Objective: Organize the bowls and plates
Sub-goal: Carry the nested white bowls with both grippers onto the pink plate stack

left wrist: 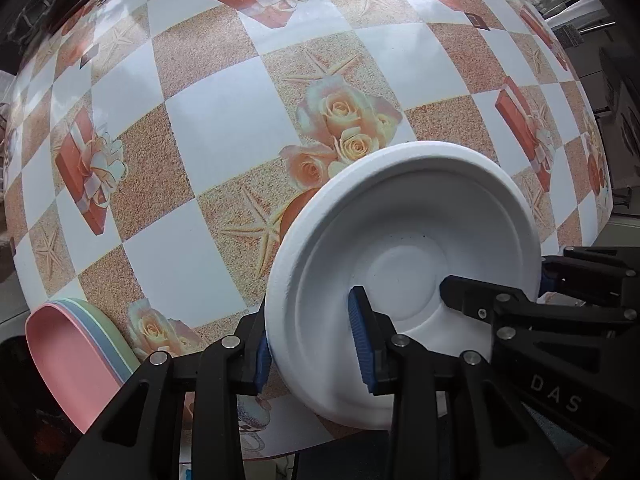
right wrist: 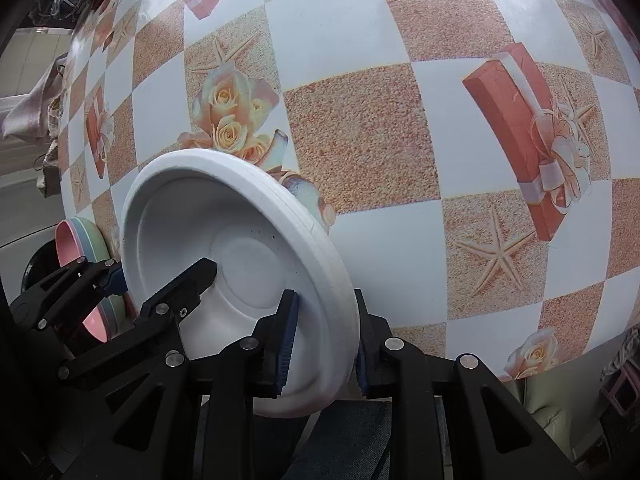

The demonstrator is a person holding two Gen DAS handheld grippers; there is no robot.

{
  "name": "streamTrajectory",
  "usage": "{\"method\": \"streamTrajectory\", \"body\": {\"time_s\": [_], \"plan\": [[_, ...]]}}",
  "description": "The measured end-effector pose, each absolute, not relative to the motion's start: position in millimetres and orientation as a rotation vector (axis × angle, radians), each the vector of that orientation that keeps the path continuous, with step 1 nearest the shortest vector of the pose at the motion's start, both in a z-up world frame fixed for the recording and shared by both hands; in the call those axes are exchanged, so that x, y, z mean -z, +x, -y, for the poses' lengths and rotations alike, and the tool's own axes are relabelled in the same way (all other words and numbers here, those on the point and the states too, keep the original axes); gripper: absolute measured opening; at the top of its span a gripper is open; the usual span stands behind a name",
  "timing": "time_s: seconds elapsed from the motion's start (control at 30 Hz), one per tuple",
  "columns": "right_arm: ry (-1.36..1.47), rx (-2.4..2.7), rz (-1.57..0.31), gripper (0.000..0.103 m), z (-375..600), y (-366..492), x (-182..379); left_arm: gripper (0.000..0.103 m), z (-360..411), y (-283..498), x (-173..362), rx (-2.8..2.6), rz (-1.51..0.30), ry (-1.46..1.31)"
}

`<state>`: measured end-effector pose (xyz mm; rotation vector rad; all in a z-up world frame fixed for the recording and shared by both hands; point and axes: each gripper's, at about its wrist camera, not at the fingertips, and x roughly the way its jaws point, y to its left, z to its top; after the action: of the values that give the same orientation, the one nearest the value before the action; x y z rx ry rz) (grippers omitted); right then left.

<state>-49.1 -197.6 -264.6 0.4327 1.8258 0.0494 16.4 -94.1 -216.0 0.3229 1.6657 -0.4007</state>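
Note:
A white foam bowl [left wrist: 420,220] is held tilted between both grippers near the table's front edge. My left gripper [left wrist: 312,348] is shut on its left rim, one blue pad inside the bowl and one outside. Across the bowl, the right gripper [left wrist: 500,284] clamps the opposite rim. In the right wrist view, my right gripper [right wrist: 325,348] is shut on the white bowl [right wrist: 180,216]; the thick rim there looks layered, like stacked bowls. The left gripper [right wrist: 158,276] shows at the far side. A stack of pink, blue and green plates [left wrist: 72,352] lies at the lower left.
The table wears a checked cloth [left wrist: 224,128] printed with roses, starfish and gift boxes. The coloured plates [right wrist: 70,240] sit at its left front edge. Past the table's edges lie dark furniture on the right [left wrist: 616,80] and draped fabric on the left [right wrist: 28,108].

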Motion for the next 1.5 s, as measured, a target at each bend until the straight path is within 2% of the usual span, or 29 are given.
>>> {"method": "streamTrajectory", "body": {"time_s": [1.5], "plan": [[0.268, -0.097, -1.885, 0.029, 124, -29, 250, 0.037, 35, -12, 203, 0.417, -1.646, 0.258]]}}
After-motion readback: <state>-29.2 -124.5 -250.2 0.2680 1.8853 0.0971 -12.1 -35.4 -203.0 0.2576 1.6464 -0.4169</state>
